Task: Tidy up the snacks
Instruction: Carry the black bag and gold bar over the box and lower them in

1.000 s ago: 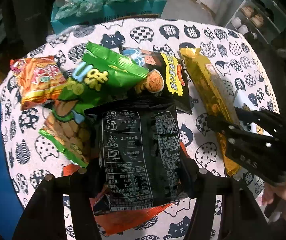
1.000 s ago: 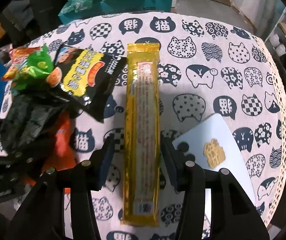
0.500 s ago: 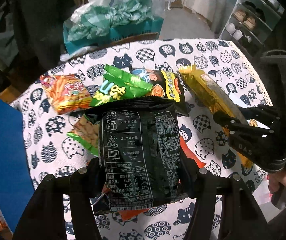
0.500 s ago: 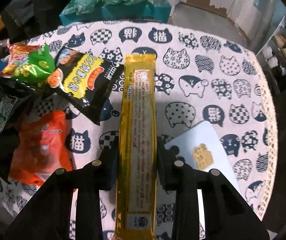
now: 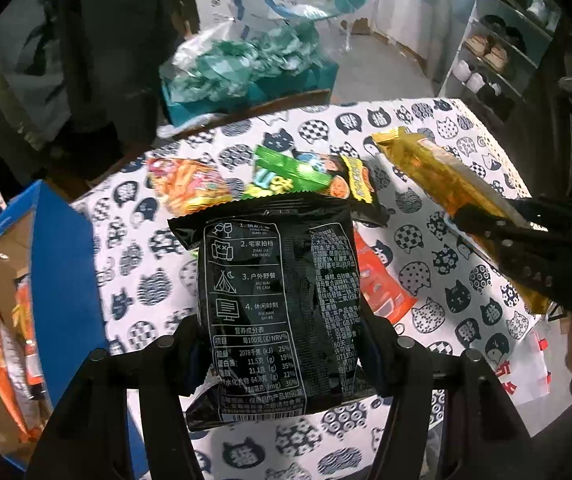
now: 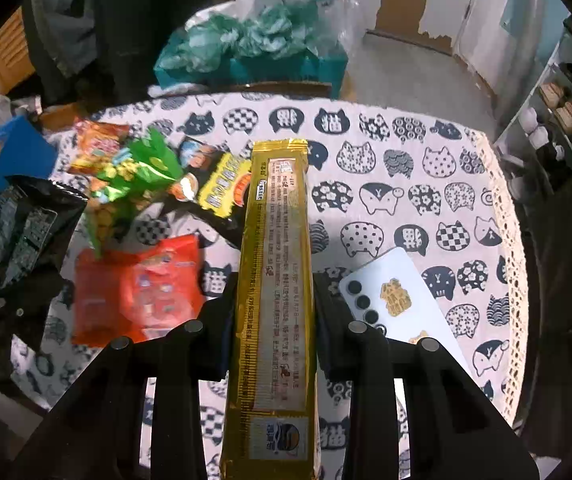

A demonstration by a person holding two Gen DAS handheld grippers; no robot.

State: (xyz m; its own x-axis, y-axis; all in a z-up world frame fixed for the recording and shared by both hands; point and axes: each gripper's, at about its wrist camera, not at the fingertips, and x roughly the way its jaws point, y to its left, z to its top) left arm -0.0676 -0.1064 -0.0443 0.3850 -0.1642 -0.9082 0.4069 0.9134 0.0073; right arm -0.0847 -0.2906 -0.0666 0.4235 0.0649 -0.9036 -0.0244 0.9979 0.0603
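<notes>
- Both sets of jaws are clamped on snacks: the left gripper (image 5: 281,344) pinches a black snack bag (image 5: 277,288) by its lower half, and the right gripper (image 6: 273,312) squeezes a long gold packet (image 6: 275,280) at about its middle.
- Each gripper points steeply down at the table, its packet held clear of the cloth.
- Printed back side of the black bag faces the left camera, and the bag stands roughly upright between the pads.
- From the left view, the gold packet (image 5: 446,184) juts up and away out of the right gripper (image 5: 498,232), off to the right side.
- From the right view, the black bag (image 6: 17,224) hangs at the far left in the other gripper.
- On the tablecloth (image 6: 406,184), white with dark cat faces, lie more snacks in a loose heap: an orange-red bag (image 6: 137,292) nearest, a green bag (image 6: 133,184) overlapping a black-and-yellow bag (image 6: 221,188), and an orange bag (image 6: 97,144) at the far side.
- A white phone (image 6: 402,296) lies face down on the cloth, just right of the gold packet.
- Beside the table's left edge stands a blue carton (image 5: 57,264) with orange packets inside.
- Beyond the table sits a teal box (image 6: 253,60) heaped with crumpled green plastic; a shoe rack (image 5: 502,52) stands to the right.
</notes>
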